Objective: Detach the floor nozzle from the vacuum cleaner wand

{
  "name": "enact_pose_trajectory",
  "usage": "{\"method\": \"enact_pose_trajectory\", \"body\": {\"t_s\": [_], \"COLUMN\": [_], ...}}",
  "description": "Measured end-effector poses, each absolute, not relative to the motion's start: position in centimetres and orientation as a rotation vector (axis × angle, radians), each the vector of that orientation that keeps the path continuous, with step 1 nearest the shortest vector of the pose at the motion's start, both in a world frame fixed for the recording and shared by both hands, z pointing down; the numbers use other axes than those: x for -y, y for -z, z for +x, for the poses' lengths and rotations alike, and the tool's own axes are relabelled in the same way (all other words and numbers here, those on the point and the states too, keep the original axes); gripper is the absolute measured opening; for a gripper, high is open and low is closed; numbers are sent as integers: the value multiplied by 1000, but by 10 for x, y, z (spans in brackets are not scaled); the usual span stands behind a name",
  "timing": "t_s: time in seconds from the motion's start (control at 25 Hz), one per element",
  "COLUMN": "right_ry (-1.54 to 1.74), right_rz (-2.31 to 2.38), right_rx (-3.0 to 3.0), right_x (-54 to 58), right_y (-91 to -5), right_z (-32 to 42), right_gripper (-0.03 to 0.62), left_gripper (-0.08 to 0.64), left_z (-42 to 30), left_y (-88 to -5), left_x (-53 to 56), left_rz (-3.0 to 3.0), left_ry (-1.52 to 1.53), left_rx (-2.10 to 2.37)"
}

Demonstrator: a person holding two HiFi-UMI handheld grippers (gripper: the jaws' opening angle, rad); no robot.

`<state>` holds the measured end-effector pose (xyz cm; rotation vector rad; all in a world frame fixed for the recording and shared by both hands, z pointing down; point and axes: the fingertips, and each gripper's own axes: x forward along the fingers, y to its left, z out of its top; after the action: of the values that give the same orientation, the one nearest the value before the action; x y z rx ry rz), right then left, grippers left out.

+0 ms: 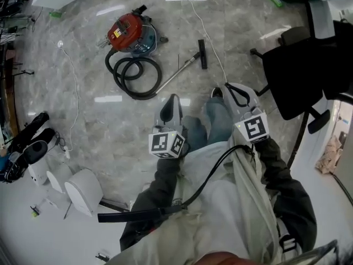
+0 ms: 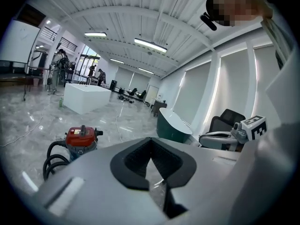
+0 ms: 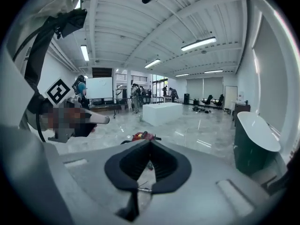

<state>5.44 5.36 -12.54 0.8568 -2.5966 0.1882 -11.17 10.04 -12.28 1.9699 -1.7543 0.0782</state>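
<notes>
- Dark olive sleeves (image 1: 165, 189)
- Pale beige vest (image 1: 231, 220)
- Blue jeans (image 1: 216, 120)
- Black cable (image 1: 212, 173) across the vest
- Grey left gripper (image 1: 172, 105) and right gripper (image 1: 238, 93), each with black pads (image 2: 130, 168) and a black-and-white marker cube (image 1: 167, 143)

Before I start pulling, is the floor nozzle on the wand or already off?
On: the black floor nozzle sits joined to the far end of the wand, no gap showing.
</notes>
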Motion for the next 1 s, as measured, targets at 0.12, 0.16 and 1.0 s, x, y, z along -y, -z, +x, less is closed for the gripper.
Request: {"method": "enact_pose_trajectory", "body": {"t_s": [0.12,0.16,1.0], "right_ry": [-198,-231,-970], "right_rz": [845,854,830], "right_rx": [2590,2588,2681], "right_x": [-19,-9,85], "right_y": [88,68,-565], "right_z": [49,47,0], "right_gripper": [0,0,49], "left_gripper": [8,8,8], "left_z": [-121,-125,-222], "left_y": [89,72,-539], "left_x": [-69,-60,72], "left_rz": [1935,1934,2120], "left_ry": [-90,-102,-169], "left_rx": [1771,1773,1691]}}
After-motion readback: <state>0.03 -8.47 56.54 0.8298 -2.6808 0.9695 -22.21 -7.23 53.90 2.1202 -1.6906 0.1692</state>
